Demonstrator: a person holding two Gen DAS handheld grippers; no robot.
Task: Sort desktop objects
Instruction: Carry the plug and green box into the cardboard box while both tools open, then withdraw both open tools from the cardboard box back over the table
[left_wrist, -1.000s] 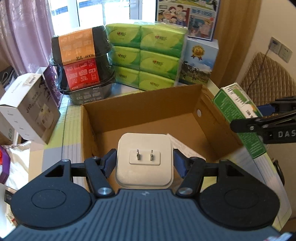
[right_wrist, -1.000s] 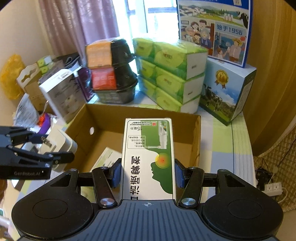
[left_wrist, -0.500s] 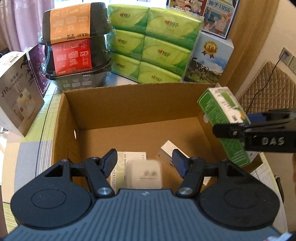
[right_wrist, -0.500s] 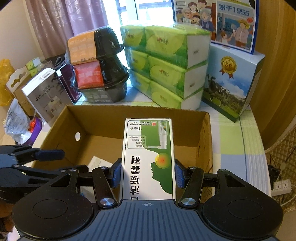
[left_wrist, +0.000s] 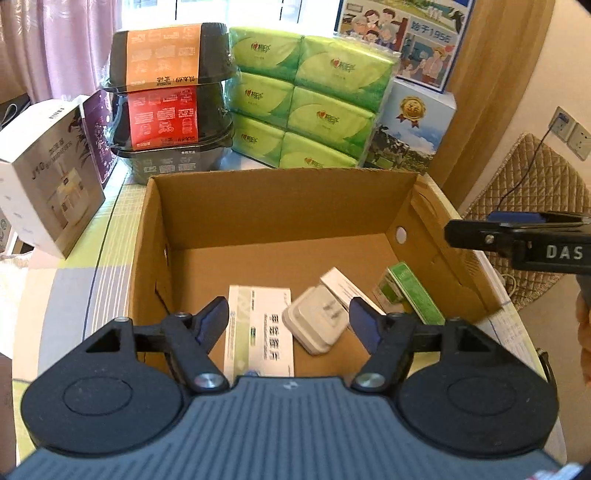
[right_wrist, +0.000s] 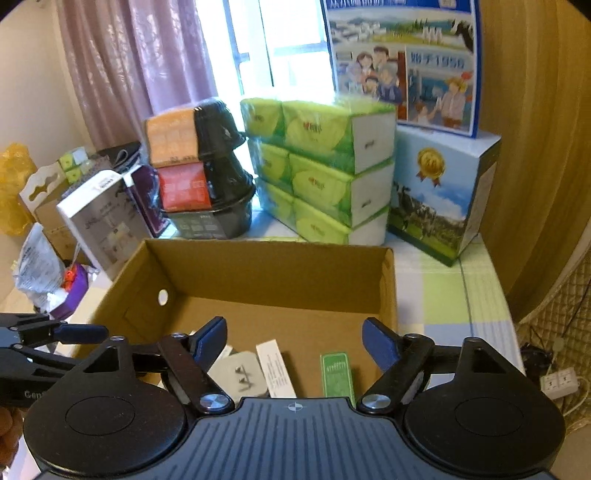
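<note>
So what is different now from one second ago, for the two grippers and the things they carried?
Both let go. The left gripper dropped the white plug adapter into the cardboard box first; the right gripper then released the green medicine box, which now lies on the box floor. Both grippers are open and empty above the box. The tissue packs and stacked bowls behind stayed put.

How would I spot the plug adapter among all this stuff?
Find the open cardboard box in front of the stacked green tissue packs. On its floor lie a few flat cartons; the plug adapter sits between the wide white carton and a slim white one. It alone is a rounded white block with two metal prongs.
</note>
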